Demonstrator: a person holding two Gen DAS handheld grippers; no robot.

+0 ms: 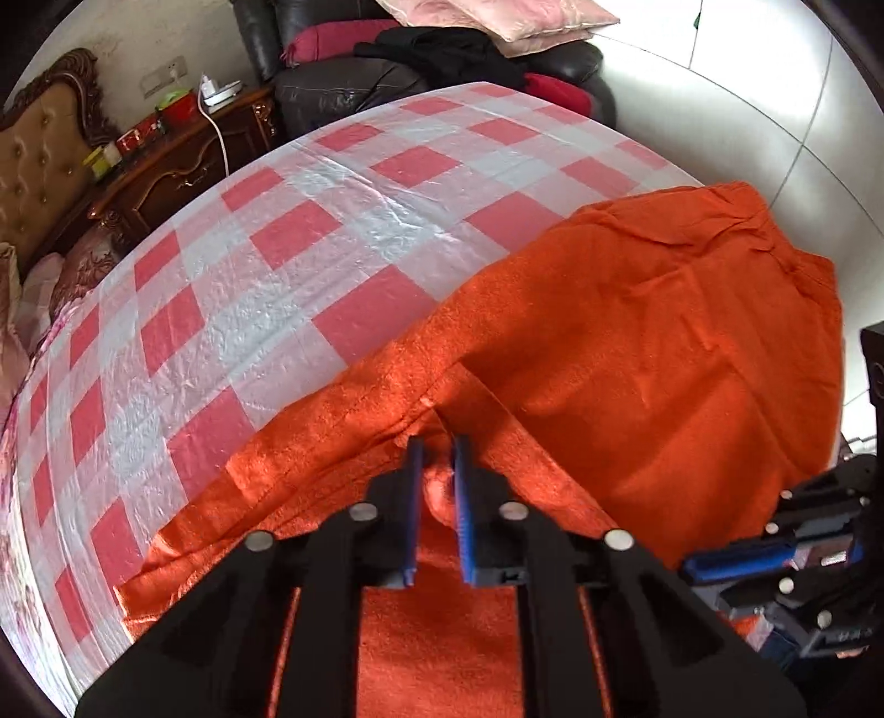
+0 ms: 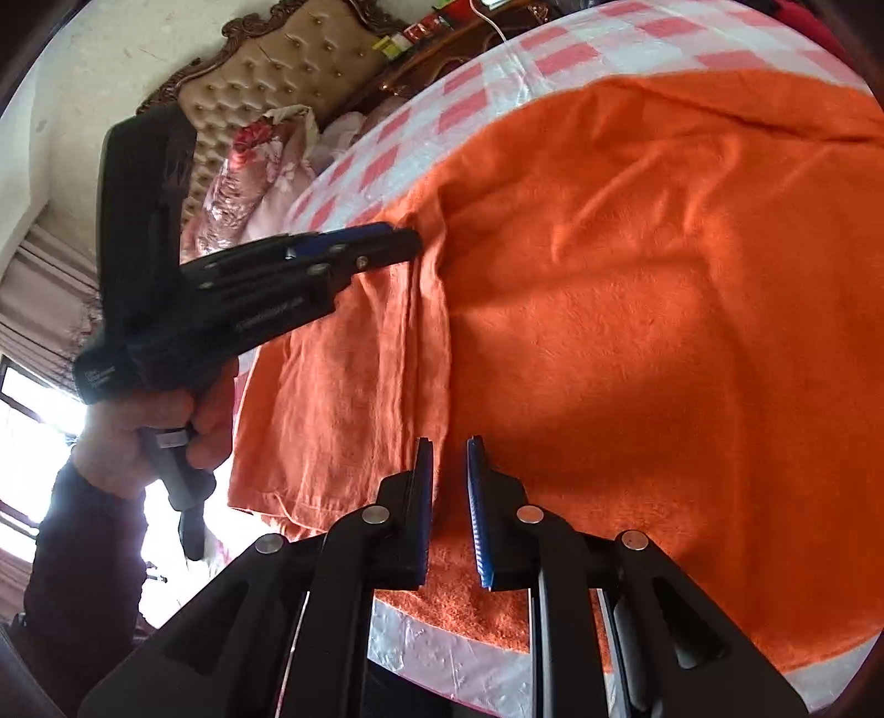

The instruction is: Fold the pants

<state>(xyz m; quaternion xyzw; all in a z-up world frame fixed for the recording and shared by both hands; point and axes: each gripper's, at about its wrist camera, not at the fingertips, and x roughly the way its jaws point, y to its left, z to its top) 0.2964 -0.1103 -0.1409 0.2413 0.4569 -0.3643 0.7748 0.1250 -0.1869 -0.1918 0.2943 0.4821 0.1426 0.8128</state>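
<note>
Jaws on the left gripper (image 1: 439, 469) are nipped together on a raised pleat of the orange pants (image 1: 635, 342), a little bulge of cloth squeezed between the blue pads (image 1: 463, 513), and the fabric creases away from that pinch toward the far edge. Over on the right gripper (image 2: 450, 475), the jaws stand slightly apart with only a narrow gap and nothing between them, hovering low over the near hem of the pants (image 2: 635, 309). Those pants lie spread across a bed under a pink-and-white checked sheet (image 1: 248, 287), one folded strip lying along their left side (seen clearly from the right wrist). From that same view the left gripper (image 2: 387, 246) comes in sideways, tips buried in a ridge of cloth, with the person's hand (image 2: 160, 436) wrapped around its handle. Beyond the bed stand a tufted headboard (image 1: 33, 165), a dark wooden nightstand (image 1: 182, 165) and a black leather armchair (image 1: 342, 83) piled with cushions (image 1: 497, 16).
</note>
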